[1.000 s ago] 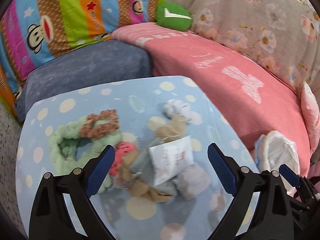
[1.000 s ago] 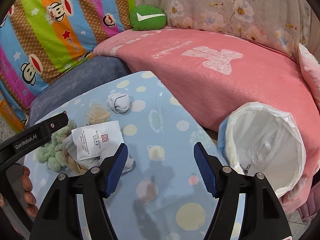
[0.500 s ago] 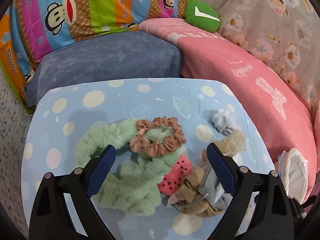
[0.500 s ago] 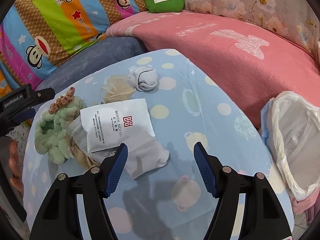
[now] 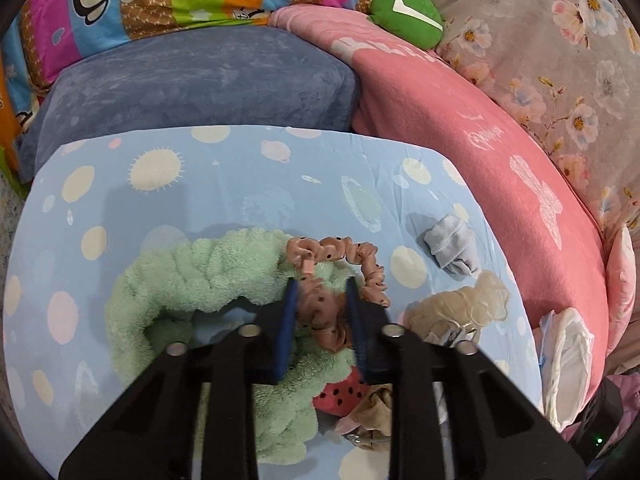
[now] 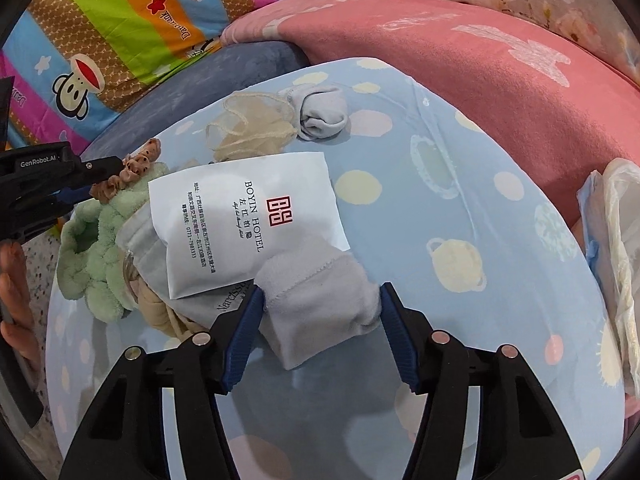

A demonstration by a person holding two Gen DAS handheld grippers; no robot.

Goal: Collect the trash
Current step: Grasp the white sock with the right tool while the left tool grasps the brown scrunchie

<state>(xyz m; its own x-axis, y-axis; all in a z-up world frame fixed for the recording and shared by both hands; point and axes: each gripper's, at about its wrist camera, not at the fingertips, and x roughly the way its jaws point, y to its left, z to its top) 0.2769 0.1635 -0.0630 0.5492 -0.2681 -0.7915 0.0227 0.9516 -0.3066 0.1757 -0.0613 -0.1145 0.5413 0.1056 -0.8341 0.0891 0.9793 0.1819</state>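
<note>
My left gripper (image 5: 320, 285) is closing on a pink dotted scrunchie (image 5: 340, 248), which is pinched between its blue pads above a fluffy green headband (image 5: 192, 280). In the right wrist view the scrunchie (image 6: 132, 168) sits at that gripper's tips. My right gripper (image 6: 320, 292) points down over a flat grey sock (image 6: 320, 296). Its jaws are closing, and the sock lies between pads that stand at its two sides without visibly squeezing it. A white hotel packet (image 6: 248, 216) overlaps the sock's far end. A white-lined trash bag (image 6: 616, 240) hangs open at the table's right edge.
On the blue spotted tablecloth (image 6: 460, 200) also lie a rolled grey sock (image 6: 324, 112), a beige net (image 6: 248, 128) and a pink watermelon-print piece (image 5: 344, 392). Pink and blue cushions ring the far side. A person's hand (image 6: 12, 280) shows at the left.
Both grippers came down closer to the table. The left shifted over the scrunchie and shut on it. The right narrowed its jaws around the grey sock.
</note>
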